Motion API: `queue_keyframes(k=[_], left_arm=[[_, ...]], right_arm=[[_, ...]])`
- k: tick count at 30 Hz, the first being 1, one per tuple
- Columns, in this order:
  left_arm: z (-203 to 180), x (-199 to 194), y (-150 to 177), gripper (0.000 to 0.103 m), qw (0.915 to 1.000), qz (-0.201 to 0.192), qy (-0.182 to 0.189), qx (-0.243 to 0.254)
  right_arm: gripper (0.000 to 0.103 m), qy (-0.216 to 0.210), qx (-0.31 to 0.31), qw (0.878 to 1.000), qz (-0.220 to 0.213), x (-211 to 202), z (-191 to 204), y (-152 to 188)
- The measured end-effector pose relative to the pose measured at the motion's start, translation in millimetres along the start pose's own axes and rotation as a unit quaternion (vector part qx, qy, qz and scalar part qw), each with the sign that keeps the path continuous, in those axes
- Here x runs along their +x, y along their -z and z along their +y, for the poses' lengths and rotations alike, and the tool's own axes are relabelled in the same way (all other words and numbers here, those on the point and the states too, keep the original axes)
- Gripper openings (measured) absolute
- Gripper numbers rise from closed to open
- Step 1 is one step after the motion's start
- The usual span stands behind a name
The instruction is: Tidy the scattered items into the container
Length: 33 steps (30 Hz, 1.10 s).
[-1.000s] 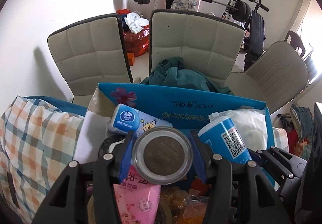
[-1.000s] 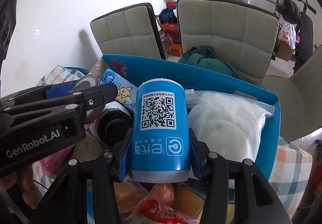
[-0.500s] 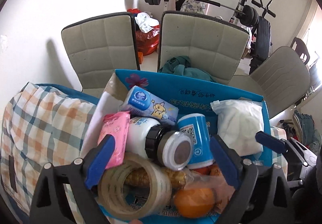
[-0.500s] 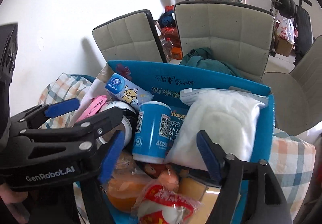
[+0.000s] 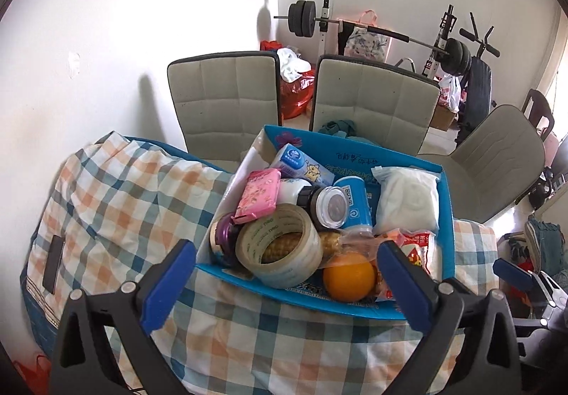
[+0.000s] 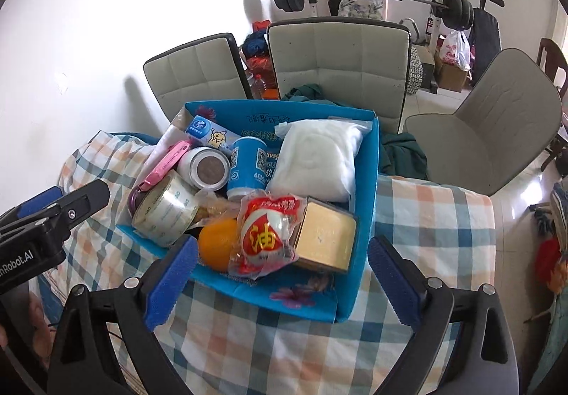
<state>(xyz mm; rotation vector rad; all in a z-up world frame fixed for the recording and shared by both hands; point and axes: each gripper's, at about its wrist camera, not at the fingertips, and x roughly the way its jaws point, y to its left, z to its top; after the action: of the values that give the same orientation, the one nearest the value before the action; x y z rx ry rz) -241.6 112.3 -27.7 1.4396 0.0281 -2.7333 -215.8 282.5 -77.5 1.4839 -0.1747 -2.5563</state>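
Note:
A blue cardboard box (image 5: 358, 150) (image 6: 369, 164) stands on a checked cloth and is full of items. In it lie a white bottle with a round lid (image 5: 328, 206) (image 6: 207, 166), a blue QR-code can (image 5: 355, 203) (image 6: 248, 164), a tape roll (image 5: 280, 245) (image 6: 165, 206), an orange (image 5: 349, 276) (image 6: 216, 245), a white bag (image 5: 406, 203) (image 6: 316, 157), a pink pack (image 5: 257, 196), a tissue pack (image 5: 301, 164) and a tan box (image 6: 325, 240). My left gripper (image 5: 284, 288) is open and empty, in front of the box. My right gripper (image 6: 282, 288) is open and empty, also in front of it.
The checked cloth (image 5: 117, 203) (image 6: 433, 228) covers the table. Three beige chairs (image 5: 223, 100) (image 5: 372, 103) (image 5: 497, 157) stand behind it. A barbell rack (image 5: 355, 29) and bags fill the back of the room. The left gripper's body (image 6: 42, 231) shows at the right wrist view's left edge.
Both grippers opened, leaving the lidded bottle and the blue can in the box. Both then drew back and up from the box.

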Motion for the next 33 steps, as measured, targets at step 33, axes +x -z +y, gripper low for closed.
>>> queue_keyframes(k=[33], left_arm=[[-11.6, 5.7, 7.1, 0.103, 0.9992, 0.032, -0.022, 0.0]], right_arm=[[0.098, 0.008, 0.023, 1.0, 0.008, -13.0, -8.3, 7.0]])
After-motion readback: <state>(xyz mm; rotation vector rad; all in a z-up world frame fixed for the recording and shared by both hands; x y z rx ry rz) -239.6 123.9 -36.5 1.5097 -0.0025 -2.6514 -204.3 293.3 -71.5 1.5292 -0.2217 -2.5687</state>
